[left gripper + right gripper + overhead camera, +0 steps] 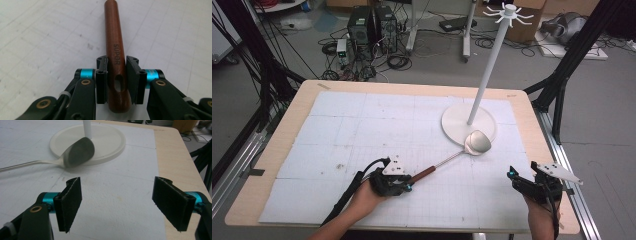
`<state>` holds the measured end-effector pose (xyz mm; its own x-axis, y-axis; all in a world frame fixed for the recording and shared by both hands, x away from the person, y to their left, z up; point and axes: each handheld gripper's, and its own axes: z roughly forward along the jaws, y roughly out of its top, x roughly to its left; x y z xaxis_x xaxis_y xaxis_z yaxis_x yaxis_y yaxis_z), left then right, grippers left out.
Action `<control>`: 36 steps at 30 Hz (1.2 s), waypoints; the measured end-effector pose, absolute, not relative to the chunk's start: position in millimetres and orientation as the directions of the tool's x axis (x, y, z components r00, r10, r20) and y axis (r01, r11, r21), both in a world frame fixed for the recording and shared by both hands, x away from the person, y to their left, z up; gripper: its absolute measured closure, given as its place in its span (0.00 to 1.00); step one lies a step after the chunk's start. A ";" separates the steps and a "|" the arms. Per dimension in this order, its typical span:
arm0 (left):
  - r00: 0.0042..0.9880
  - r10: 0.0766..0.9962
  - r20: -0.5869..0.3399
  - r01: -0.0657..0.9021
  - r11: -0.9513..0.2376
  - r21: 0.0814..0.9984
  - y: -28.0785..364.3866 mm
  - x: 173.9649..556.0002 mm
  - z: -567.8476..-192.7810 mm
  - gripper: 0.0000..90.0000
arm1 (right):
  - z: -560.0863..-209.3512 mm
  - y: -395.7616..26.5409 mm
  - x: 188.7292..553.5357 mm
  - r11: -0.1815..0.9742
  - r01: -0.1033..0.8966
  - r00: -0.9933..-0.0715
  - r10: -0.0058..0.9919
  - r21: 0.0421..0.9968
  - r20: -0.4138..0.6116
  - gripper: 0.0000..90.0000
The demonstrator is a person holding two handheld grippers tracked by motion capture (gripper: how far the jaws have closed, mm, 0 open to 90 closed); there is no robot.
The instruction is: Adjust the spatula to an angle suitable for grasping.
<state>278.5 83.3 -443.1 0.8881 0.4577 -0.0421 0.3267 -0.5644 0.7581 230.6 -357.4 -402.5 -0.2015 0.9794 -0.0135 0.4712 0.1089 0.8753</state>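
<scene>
SUPOR-stamped wooden handle (115,50) in left claw (117,75), ladle bowl (477,142) overhead.

Left forearm (343,219) entering from the bottom edge of the high view, angled up and to the right. Left hand (368,195) wrapped around the rear of the left gripper (408,182), held low and roughly level, nose pointing right. Jaws drawn in close, narrow gap between the pads (101,75). Cable trailing back along the forearm. Right hand (539,212) near the bottom right corner, gripping the right gripper (517,179) from below, nose pointing left and slightly up. Right jaws spread wide, pads (71,203) well apart, nothing between them.
</scene>
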 end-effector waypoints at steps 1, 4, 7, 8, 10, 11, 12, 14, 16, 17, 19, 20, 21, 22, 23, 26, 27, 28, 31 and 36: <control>0.888 0.456 -0.052 0.332 -0.561 0.759 87.3 278.4 -443.3 0.80 | -402.5 -357.4 230.7 0.110 0.470 -0.202 0.979 0.876 -0.014 0.25; 0.890 0.451 -0.060 0.333 -0.556 0.762 95.6 276.2 -443.7 0.80 | -403.0 -357.4 230.9 0.108 0.472 -0.202 0.979 0.875 -0.012 0.26; 0.891 0.450 -0.070 0.339 -0.554 0.760 101.9 274.4 -443.5 0.80 | -403.1 -357.1 231.0 0.107 0.473 -0.201 0.979 0.875 -0.011 0.25; 0.891 0.448 -0.071 0.340 -0.556 0.759 104.1 273.6 -443.3 0.80 | -403.0 -356.9 230.9 0.107 0.472 -0.202 0.979 0.875 -0.011 0.25; 0.894 0.443 -0.072 0.338 -0.560 0.756 109.2 272.2 -442.9 0.80 | -402.9 -356.7 230.5 0.104 0.477 -0.200 0.980 0.873 -0.008 0.25; 0.896 0.439 -0.069 0.335 -0.565 0.754 112.4 271.6 -442.6 0.80 | -402.9 -356.9 230.4 0.105 0.476 -0.200 0.980 0.873 -0.008 0.26; 0.898 0.435 -0.068 0.332 -0.567 0.754 116.2 271.2 -442.5 0.80 | -402.9 -356.9 230.3 0.102 0.476 -0.200 0.980 0.874 -0.006 0.25; 0.899 0.431 -0.072 0.332 -0.566 0.754 123.8 270.6 -442.3 0.80 | -403.0 -357.1 230.2 0.104 0.474 -0.200 0.980 0.874 -0.008 0.25; 0.903 0.424 -0.072 0.328 -0.570 0.753 131.9 270.0 -442.1 0.80 | -403.0 -357.2 229.9 0.107 0.476 -0.200 0.980 0.873 -0.010 0.26; 0.904 0.420 -0.073 0.326 -0.571 0.754 135.7 269.8 -442.2 0.80 | -403.0 -357.0 229.9 0.106 0.475 -0.200 0.980 0.873 -0.010 0.25; 0.905 0.419 -0.078 0.329 -0.570 0.753 143.1 269.4 -442.0 0.80 | -403.0 -356.5 229.8 0.104 0.476 -0.198 0.980 0.873 -0.008 0.25; 0.907 0.414 -0.077 0.326 -0.574 0.751 146.5 269.6 -441.7 0.80 | -403.0 -356.3 230.1 0.105 0.475 -0.200 0.980 0.874 -0.009 0.26; 0.908 0.411 -0.080 0.326 -0.575 0.751 149.4 269.5 -441.8 0.80 | -403.0 -356.1 230.2 0.105 0.476 -0.198 0.980 0.873 -0.010 0.25; 0.909 0.408 -0.082 0.325 -0.574 0.751 152.0 269.5 -442.0 0.80 | -403.1 -355.9 230.3 0.106 0.477 -0.200 0.980 0.872 -0.010 0.26; 0.911 0.405 -0.081 0.323 -0.575 0.752 154.5 269.4 -442.0 0.80 | -403.3 -355.3 230.6 0.104 0.476 -0.200 0.980 0.873 -0.007 0.26; 0.915 0.396 -0.084 0.320 -0.579 0.750 162.9 269.2 -441.9 0.80 | -403.1 -355.0 230.8 0.110 0.477 -0.203 0.979 0.872 -0.012 0.25; 0.915 0.394 -0.084 0.318 -0.579 0.751 164.9 269.4 -441.9 0.80 | -403.2 -354.7 231.1 0.109 0.476 -0.203 0.979 0.873 -0.012 0.25; 0.916 0.392 -0.085 0.318 -0.583 0.748 167.9 269.7 -441.4 0.80 | -403.3 -354.5 231.0 0.107 0.479 -0.201 0.980 0.871 -0.010 0.26; 0.889 0.442 -0.122 0.370 -0.532 0.762 175.9 269.6 -438.1 0.65 | -403.8 -353.8 231.7 0.108 0.483 -0.209 0.978 0.869 -0.005 0.26; 0.831 0.527 -0.176 0.403 -0.354 0.844 193.1 269.7 -422.2 0.49 | -402.8 -342.5 238.9 0.101 0.477 -0.261 0.965 0.873 0.031 0.31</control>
<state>269.7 193.1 -422.2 0.8312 0.5274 -0.1761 0.4032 -0.3535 0.8441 238.9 -342.5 -402.8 -0.2609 0.9649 0.0308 0.4772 0.1011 0.8730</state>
